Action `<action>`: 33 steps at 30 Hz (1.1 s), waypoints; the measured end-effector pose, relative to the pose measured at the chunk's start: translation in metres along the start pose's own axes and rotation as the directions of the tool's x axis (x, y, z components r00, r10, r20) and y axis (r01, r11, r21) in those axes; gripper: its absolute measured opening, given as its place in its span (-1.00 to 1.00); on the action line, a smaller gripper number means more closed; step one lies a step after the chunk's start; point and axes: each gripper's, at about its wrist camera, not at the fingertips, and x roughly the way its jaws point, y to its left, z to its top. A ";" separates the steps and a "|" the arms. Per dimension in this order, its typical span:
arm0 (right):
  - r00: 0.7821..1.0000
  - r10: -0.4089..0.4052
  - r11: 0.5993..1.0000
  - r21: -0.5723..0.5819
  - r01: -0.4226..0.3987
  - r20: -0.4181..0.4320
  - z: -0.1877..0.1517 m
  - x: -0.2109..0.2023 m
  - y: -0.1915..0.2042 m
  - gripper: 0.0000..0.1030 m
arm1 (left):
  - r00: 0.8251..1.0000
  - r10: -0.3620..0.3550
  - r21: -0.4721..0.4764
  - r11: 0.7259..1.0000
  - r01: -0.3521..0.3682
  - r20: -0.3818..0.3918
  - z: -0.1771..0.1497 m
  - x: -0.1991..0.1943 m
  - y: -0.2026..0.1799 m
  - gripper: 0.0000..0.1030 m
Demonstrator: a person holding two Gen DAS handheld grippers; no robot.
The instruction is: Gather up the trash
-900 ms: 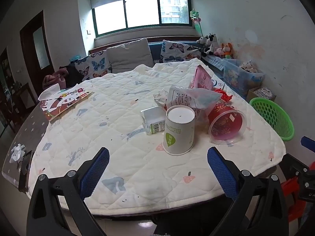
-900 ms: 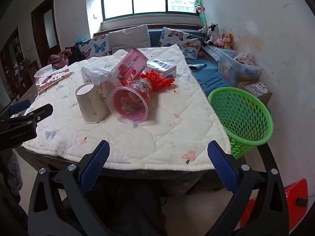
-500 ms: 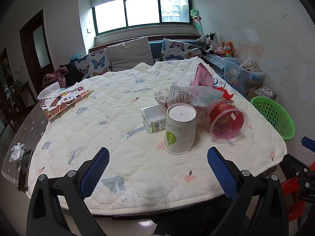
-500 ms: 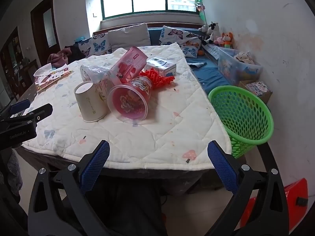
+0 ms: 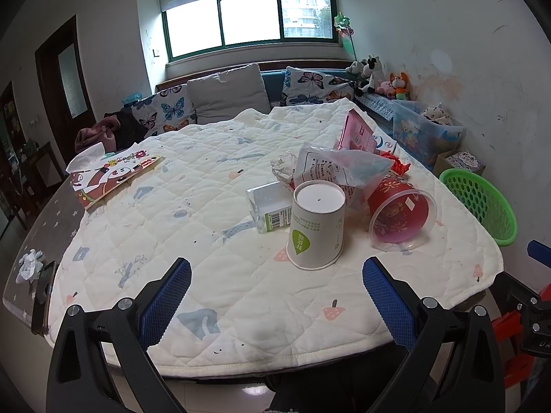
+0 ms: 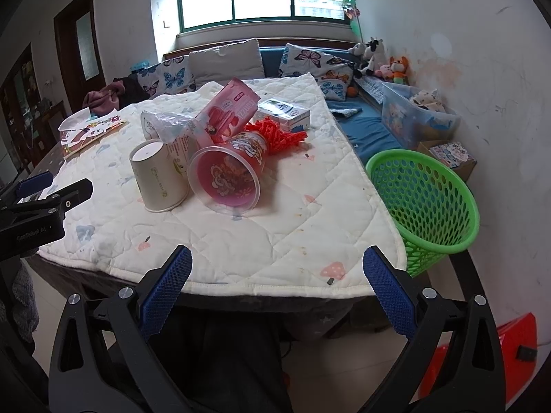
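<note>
A pile of trash lies on the quilted table: an upturned white paper cup, a red plastic cup on its side, a small carton, a clear plastic bag, a pink wrapper, red shreds and a white box. A green mesh basket stands off the table's right edge. My left gripper is open and empty, near the front edge before the paper cup. My right gripper is open and empty at the table's near corner.
A picture book lies at the table's far left, a phone and crumpled tissue on its bare left edge. A sofa with butterfly cushions, a clear storage bin and stuffed toys stand behind.
Both grippers have crept slightly forward toward the table; the trash looks a little nearer. Nothing on the table has moved and both stay open.
</note>
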 end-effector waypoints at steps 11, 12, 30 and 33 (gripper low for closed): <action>1.000 -0.003 1.000 0.004 0.003 -0.004 -0.001 0.002 0.000 0.91 | 1.000 0.000 0.002 1.000 0.000 0.000 0.000 0.000 0.000 0.88; 1.000 -0.003 1.000 0.005 0.003 -0.003 -0.001 0.002 -0.001 0.91 | 1.000 0.000 0.003 1.000 0.000 0.000 0.000 0.001 -0.001 0.88; 1.000 0.006 1.000 0.004 -0.006 -0.010 0.002 0.005 -0.003 0.91 | 1.000 0.000 0.005 1.000 0.000 -0.012 0.005 0.007 -0.003 0.88; 1.000 0.009 1.000 0.002 -0.009 -0.015 0.004 0.009 -0.003 0.91 | 1.000 0.001 0.005 1.000 -0.001 -0.017 0.007 0.012 -0.002 0.88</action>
